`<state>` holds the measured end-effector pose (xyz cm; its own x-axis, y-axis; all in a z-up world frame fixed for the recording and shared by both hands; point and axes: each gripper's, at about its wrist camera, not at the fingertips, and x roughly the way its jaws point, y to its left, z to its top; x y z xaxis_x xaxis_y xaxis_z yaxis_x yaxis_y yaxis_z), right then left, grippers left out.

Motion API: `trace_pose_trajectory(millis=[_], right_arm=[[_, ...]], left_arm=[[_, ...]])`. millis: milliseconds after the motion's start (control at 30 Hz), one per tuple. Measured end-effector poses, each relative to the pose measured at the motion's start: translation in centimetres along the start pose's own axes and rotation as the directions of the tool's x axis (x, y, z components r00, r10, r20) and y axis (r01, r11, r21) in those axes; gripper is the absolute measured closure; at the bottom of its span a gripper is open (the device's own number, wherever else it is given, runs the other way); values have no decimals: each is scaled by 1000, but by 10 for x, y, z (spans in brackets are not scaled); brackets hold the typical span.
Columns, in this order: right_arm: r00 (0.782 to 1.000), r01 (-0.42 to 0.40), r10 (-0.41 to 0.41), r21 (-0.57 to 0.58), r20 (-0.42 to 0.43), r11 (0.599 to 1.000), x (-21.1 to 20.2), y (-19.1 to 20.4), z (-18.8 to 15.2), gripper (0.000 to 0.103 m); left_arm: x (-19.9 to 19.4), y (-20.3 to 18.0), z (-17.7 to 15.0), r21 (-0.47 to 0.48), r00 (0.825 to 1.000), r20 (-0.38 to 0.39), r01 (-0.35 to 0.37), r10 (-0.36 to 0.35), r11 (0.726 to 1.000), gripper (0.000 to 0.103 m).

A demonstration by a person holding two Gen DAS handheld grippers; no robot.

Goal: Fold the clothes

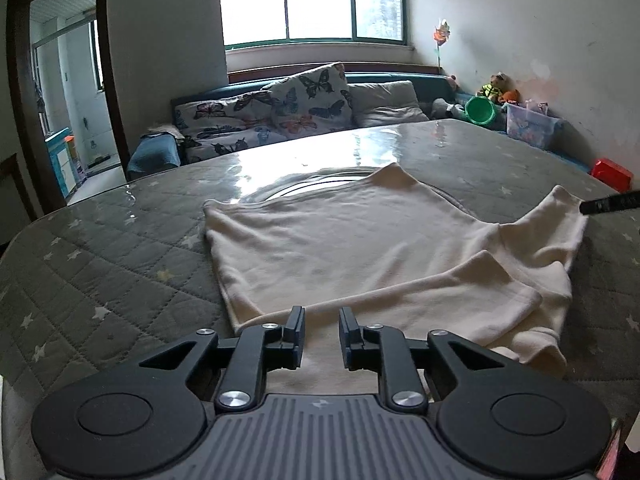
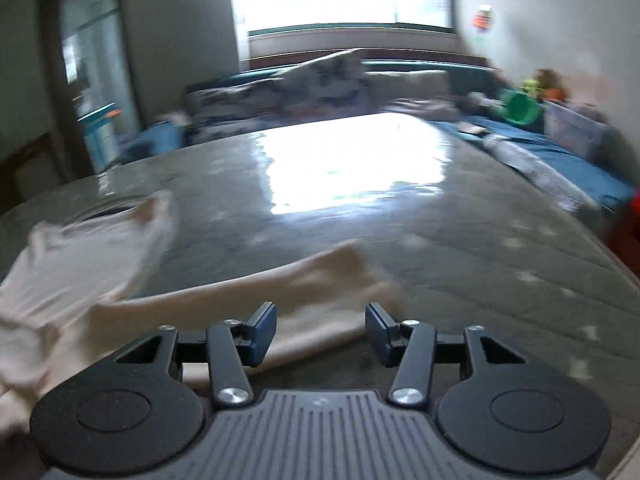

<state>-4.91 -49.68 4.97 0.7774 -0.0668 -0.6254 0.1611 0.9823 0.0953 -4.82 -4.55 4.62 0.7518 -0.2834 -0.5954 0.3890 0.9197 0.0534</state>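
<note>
A cream-white shirt (image 1: pixel 352 248) lies spread on the grey quilted table (image 1: pixel 100 248), with one sleeve folded in over its near right part. My left gripper (image 1: pixel 321 326) is open and empty, just above the shirt's near edge. My right gripper (image 2: pixel 320 326) is open wide and empty over the other sleeve (image 2: pixel 304 288), which stretches across the table (image 2: pixel 460 260). The right wrist view is blurred by motion. A black finger of the right gripper (image 1: pixel 610 204) shows at the far sleeve's tip in the left wrist view.
A sofa with butterfly cushions (image 1: pixel 308 100) stands behind the table under a window. Toys, a green bucket (image 1: pixel 482 110) and a clear plastic box (image 1: pixel 530 124) sit at the back right. A red box (image 1: pixel 612 174) is by the right edge. A doorway (image 1: pixel 68 100) opens at left.
</note>
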Motion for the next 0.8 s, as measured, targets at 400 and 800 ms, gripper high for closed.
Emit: trace_pose_trajectory(millis=[400, 800], right_arm=[[999, 52, -51, 74, -16, 996, 26, -20, -6, 71], [990, -138, 125, 222, 71, 965, -12, -28, 8, 93]], left_arm=[[-3, -4, 0, 17, 1000, -4, -8, 8, 1000, 78], [-1, -6, -2, 15, 1000, -1, -8, 8, 1000, 77]])
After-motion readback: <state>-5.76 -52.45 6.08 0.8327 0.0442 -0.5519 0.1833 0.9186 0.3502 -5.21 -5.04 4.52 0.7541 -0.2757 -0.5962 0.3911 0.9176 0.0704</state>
